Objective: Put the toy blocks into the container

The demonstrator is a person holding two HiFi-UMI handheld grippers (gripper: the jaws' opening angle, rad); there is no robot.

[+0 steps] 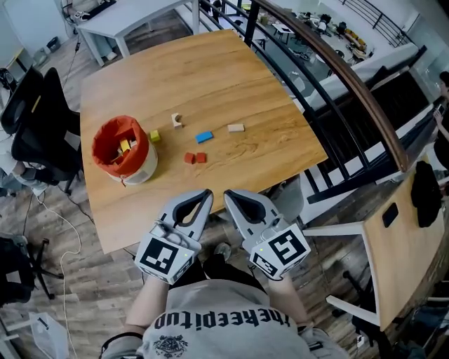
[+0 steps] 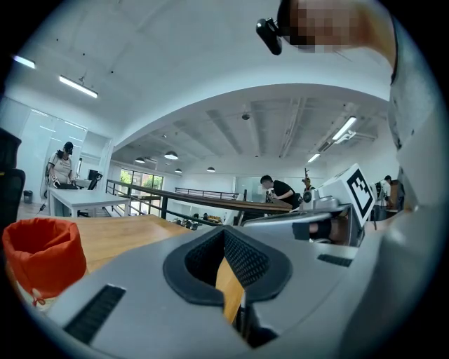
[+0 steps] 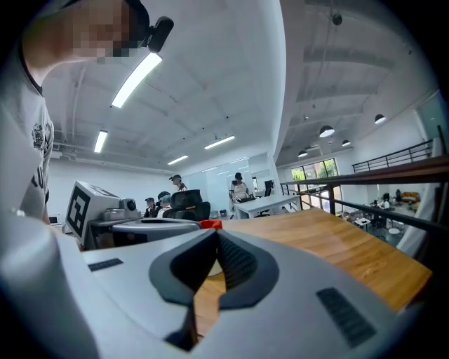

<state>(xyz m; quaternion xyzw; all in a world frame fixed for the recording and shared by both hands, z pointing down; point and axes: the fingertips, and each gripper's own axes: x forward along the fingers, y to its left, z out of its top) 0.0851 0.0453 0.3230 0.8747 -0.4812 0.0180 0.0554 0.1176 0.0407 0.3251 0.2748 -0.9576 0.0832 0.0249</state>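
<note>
A red-lined fabric container (image 1: 123, 148) stands at the left of the wooden table (image 1: 231, 77), with several blocks inside. Loose blocks lie to its right: a yellow one (image 1: 154, 136) by its rim, a pale arch (image 1: 177, 120), a blue one (image 1: 204, 137), a pale bar (image 1: 236, 127) and two red ones (image 1: 196, 158). My left gripper (image 1: 203, 197) and right gripper (image 1: 230, 197) hover side by side at the table's near edge, both shut and empty. The left gripper view shows the container (image 2: 38, 257) at its left, with the jaws (image 2: 226, 261) closed. The right gripper (image 3: 210, 263) also shows closed jaws.
A black railing (image 1: 330, 84) runs past the table's right side. A dark office chair (image 1: 35, 119) stands at the left and a white table (image 1: 133, 17) behind. A wooden-backed chair (image 1: 393, 245) is at the near right. People work at far desks.
</note>
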